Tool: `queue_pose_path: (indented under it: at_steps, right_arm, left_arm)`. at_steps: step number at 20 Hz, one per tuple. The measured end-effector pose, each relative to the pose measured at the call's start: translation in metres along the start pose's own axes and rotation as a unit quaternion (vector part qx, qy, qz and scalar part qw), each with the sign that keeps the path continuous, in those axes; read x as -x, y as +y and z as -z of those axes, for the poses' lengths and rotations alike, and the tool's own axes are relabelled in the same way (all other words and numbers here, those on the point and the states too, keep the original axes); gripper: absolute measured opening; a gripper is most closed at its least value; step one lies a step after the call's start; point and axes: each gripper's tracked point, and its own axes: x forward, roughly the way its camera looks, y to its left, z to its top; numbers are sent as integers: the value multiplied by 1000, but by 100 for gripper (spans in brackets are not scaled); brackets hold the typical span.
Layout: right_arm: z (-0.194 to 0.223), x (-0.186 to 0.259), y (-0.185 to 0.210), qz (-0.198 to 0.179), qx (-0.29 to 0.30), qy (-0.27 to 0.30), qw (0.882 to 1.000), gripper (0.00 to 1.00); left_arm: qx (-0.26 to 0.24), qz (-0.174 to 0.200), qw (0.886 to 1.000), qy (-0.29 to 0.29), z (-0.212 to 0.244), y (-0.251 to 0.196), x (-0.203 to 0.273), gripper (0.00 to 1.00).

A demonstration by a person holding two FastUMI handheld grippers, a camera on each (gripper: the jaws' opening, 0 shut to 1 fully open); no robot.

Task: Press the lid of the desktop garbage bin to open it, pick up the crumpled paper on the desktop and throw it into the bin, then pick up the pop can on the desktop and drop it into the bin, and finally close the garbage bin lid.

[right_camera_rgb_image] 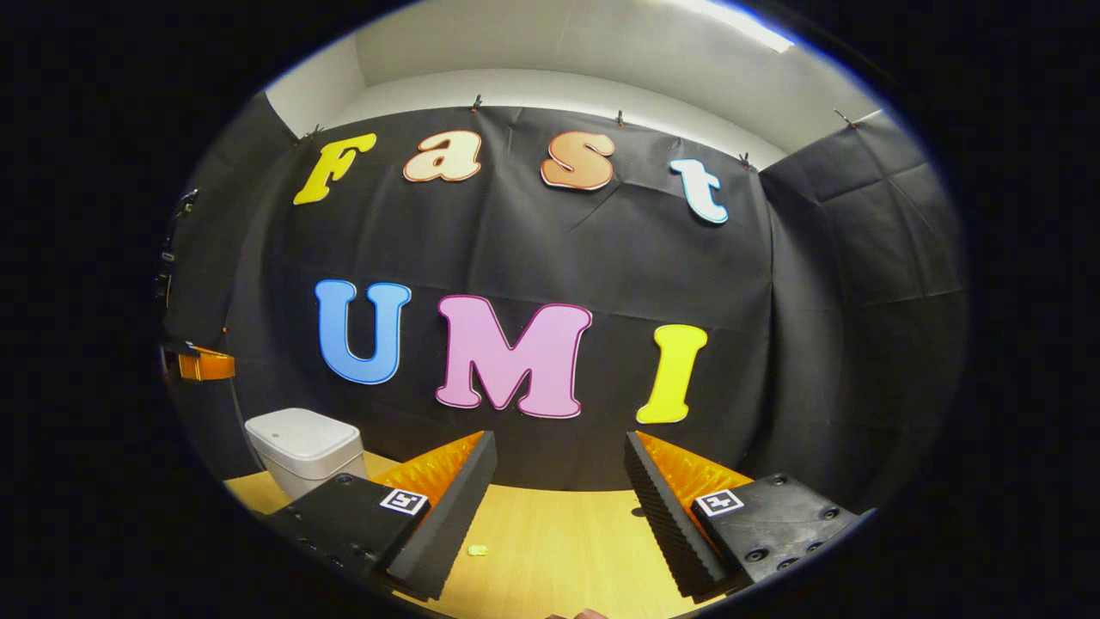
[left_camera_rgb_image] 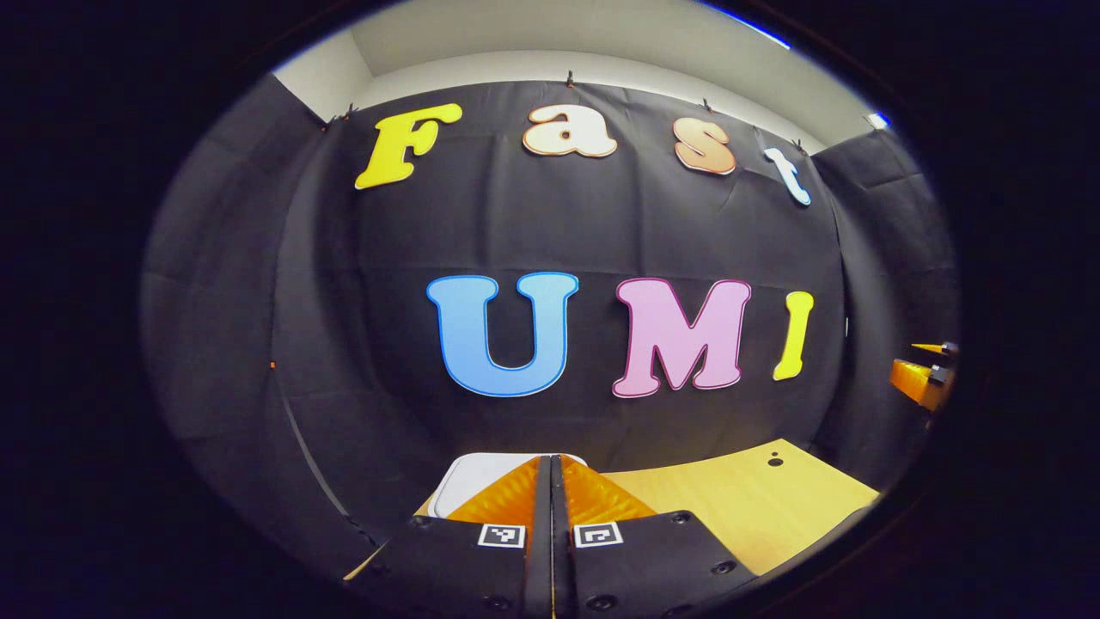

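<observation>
White bin (right_camera_rgb_image: 302,447) sits lid down at desk's (right_camera_rgb_image: 559,550) far left, under left gripper (left_camera_rgb_image: 551,481), fingers together. Right gripper (right_camera_rgb_image: 559,481) hangs apart, empty. Risk: off-centre press could tip or shove bin instead of popping lid.

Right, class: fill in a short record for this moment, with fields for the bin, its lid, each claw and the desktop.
bin: white desktop garbage bin, standing on the desk's left part in the right gripper view
lid: down, shut
left claw: fingers together, holding nothing, with the bin just beyond its tips
right claw: fingers apart, holding nothing
desktop: light wood, with a small yellow scrap between the right claw's fingers
</observation>
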Motion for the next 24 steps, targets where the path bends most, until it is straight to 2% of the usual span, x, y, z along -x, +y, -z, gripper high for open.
queue_pose_path:
  at_steps: [2, 5, 8, 14, 18, 21, 24]
  right_arm:
    - [2, 3, -6, 9, 3, 3, 1000, 96]
    - [5, 8, -14, 20, 11, 10, 1000, 96]
    - [3, 17, -25, 37, 20, 8, 999, 96]
    - [9, 35, -40, 68, 34, 26, 997, 96]
    - [13, 45, -39, 76, 47, 45, 995, 96]
    - [9, 48, -32, 81, 50, 44, 995, 96]
    - [11, 50, -14, 71, 42, 53, 995, 96]
  left_arm:
    - [1, 5, 1000, 13, 10, 2, -10, 6]
    - [-11, 0, 998, 62, 34, 17, -34, 6]
    - [-4, 17, 995, 103, 55, 19, -60, 6]
    - [14, 24, 977, 211, 130, 26, -105, 6]
    - [11, 24, 968, 250, 157, 32, -111, 6]
    - [1, 29, 963, 267, 161, 34, -113, 7]
    - [21, 31, 961, 273, 166, 32, -111, 7]
